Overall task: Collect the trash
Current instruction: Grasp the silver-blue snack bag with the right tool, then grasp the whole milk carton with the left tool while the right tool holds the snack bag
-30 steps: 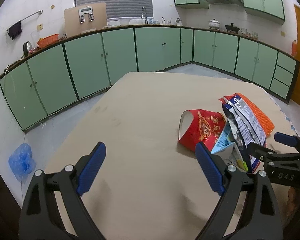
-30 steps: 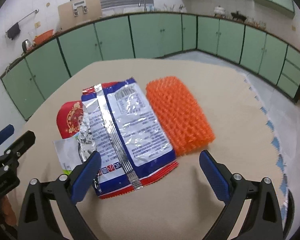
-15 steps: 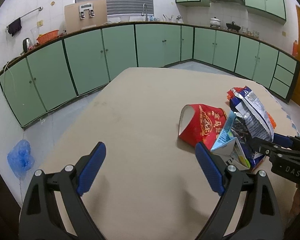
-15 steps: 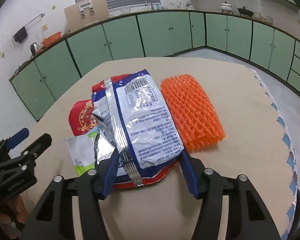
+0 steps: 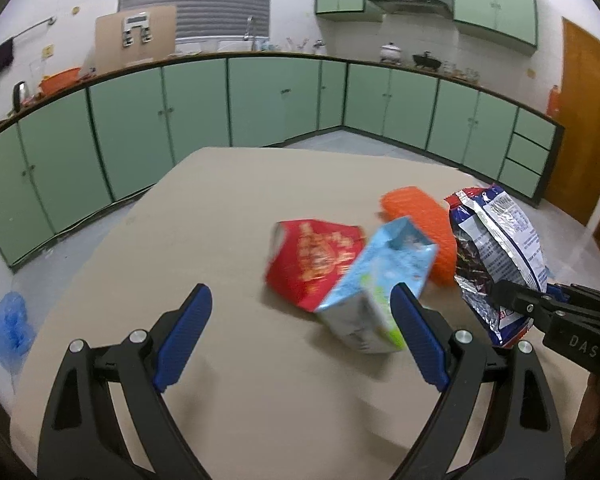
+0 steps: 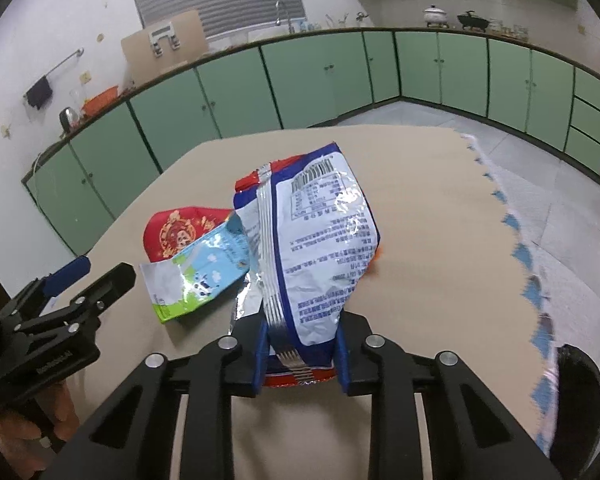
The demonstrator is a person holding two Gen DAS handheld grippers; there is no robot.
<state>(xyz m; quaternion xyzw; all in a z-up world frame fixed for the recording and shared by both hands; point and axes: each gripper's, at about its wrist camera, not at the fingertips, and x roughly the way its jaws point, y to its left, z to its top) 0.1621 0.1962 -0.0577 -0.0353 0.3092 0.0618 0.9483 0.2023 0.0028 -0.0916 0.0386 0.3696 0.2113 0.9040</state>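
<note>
My right gripper [image 6: 300, 354] is shut on the bottom edge of a blue, white and silver snack bag [image 6: 316, 240] and holds it up off the table; the bag also shows in the left wrist view [image 5: 496, 256]. A light blue and green milk carton [image 5: 376, 288] lies tilted against a red paper box [image 5: 312, 256]. An orange foam net [image 5: 424, 228] lies behind them. My left gripper [image 5: 300, 340] is open, just in front of the carton. It also shows in the right wrist view [image 6: 88, 276].
The trash lies on a beige table [image 5: 228, 220]. Green kitchen cabinets [image 5: 196, 120] run along the back walls. A blue plastic bag [image 5: 8, 324] lies on the floor at the left. A dark round object [image 6: 576, 400] is at the table's right edge.
My right gripper has closed on the snack bag and lifted it, uncovering the orange net. The milk carton has shifted and tipped. My left gripper stays open and has edged toward the carton.
</note>
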